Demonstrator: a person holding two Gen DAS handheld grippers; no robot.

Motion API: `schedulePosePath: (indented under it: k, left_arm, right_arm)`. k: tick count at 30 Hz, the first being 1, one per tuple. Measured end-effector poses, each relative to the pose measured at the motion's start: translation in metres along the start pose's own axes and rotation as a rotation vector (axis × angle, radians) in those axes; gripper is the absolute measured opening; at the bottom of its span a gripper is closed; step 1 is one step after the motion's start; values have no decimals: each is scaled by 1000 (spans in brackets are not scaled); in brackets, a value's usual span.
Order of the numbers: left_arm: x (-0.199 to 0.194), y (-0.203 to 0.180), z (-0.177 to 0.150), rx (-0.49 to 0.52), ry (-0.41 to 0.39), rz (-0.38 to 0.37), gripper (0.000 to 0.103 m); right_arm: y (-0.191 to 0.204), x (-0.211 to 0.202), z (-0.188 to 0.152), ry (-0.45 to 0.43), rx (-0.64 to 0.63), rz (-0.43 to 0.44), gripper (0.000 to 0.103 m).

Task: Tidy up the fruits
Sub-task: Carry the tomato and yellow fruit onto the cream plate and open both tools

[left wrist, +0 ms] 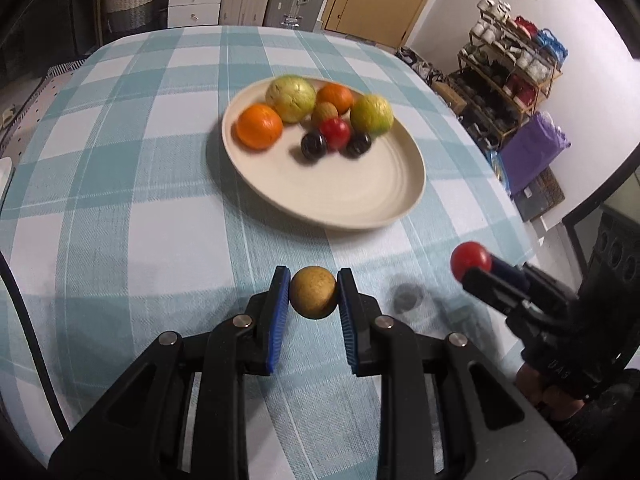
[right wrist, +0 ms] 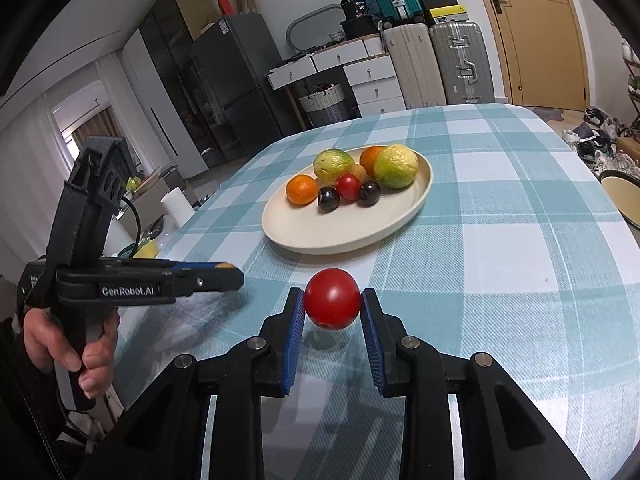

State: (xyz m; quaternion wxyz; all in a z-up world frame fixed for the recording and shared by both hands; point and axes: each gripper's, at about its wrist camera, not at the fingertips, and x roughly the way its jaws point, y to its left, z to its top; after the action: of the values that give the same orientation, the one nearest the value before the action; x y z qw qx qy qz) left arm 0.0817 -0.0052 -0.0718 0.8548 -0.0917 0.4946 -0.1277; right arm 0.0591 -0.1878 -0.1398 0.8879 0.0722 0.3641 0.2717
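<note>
My left gripper (left wrist: 313,294) is shut on a small brown round fruit (left wrist: 313,297) and holds it above the checked tablecloth, in front of the cream plate (left wrist: 352,200). My right gripper (right wrist: 332,302) is shut on a red round fruit (right wrist: 332,298); it also shows in the left wrist view (left wrist: 470,261) at the right. The plate (right wrist: 340,236) holds two oranges (left wrist: 259,126), two green-yellow fruits (left wrist: 291,97), a red fruit (left wrist: 335,133), a small brown fruit and two dark plums (left wrist: 314,145). The left gripper shows side-on in the right wrist view (right wrist: 234,272).
The table with its blue-white checked cloth (right wrist: 500,240) falls away at the right edge, where a bowl (right wrist: 620,196) stands beyond. A shoe rack (left wrist: 516,72) and purple bag stand right of the table. Drawers, suitcases and a fridge line the far wall.
</note>
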Motion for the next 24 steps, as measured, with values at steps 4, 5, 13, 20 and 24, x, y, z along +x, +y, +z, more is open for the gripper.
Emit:
schedulePosePath:
  k: [4, 5, 13, 20, 24]
  left_arm:
    - [-1, 5, 14, -12, -10, -9, 21]
    - [0, 6, 19, -14, -13, -11, 21]
    - [5, 11, 48, -27, -23, -28, 21]
    - [20, 18, 72, -43, -21, -37, 21]
    - [32, 23, 79, -60, -4, -44, 21]
  right_arm:
    - [3, 8, 10, 6, -6, 5, 29]
    - [3, 10, 13, 5, -7, 5, 29]
    - [6, 25, 35, 11, -3, 17, 29]
    - [6, 43, 50, 36, -5, 21, 29]
    - [9, 56, 55, 63, -15, 23, 29]
